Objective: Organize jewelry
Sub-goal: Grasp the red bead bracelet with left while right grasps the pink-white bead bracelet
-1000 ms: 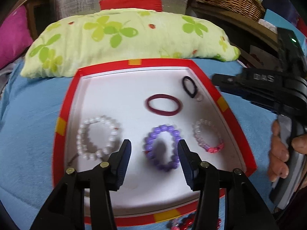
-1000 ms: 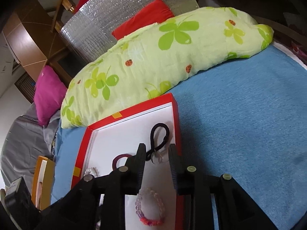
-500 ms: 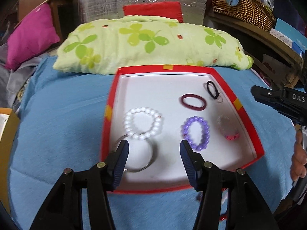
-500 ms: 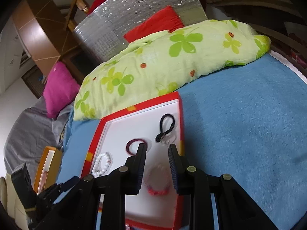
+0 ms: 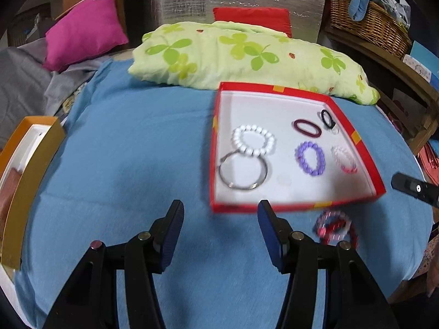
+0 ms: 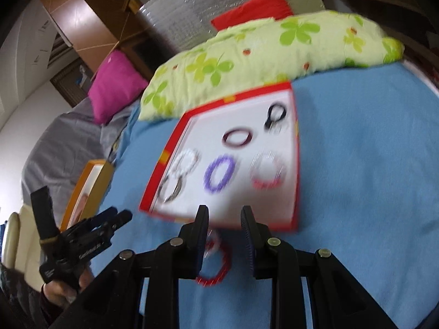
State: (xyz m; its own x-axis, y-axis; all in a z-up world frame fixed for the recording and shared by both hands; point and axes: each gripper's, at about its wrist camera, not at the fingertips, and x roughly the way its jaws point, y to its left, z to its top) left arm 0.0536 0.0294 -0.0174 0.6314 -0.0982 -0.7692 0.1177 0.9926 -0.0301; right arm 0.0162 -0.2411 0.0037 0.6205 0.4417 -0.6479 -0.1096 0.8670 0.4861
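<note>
The red bracelet (image 6: 216, 263) lies on the blue blanket (image 5: 131, 164) just outside the near wall of the red tray (image 5: 299, 207), while the white bead bracelet (image 5: 253, 139), the silver bangle (image 5: 242, 171), the purple bracelet (image 5: 311, 157), the pink bracelet (image 5: 344, 159), the maroon band (image 5: 307, 128) and the black hair tie (image 5: 328, 118) already rest inside. The left gripper (image 5: 219, 213) hangs over bare blanket with its jaws moderately wide and nothing between them; the right gripper (image 6: 223, 213) has its jaws narrow but apart, empty, above the red bracelet. The likeliest slip is that those narrow jaws come down on the soft blanket and pinch fabric along with the beads, or push the bracelet under the tray wall. A careless lift could also knock the light tray and scatter what is sorted. Both views are blurred, so bead detail is poor, and the right gripper's left finger hides part of the red bracelet.
</note>
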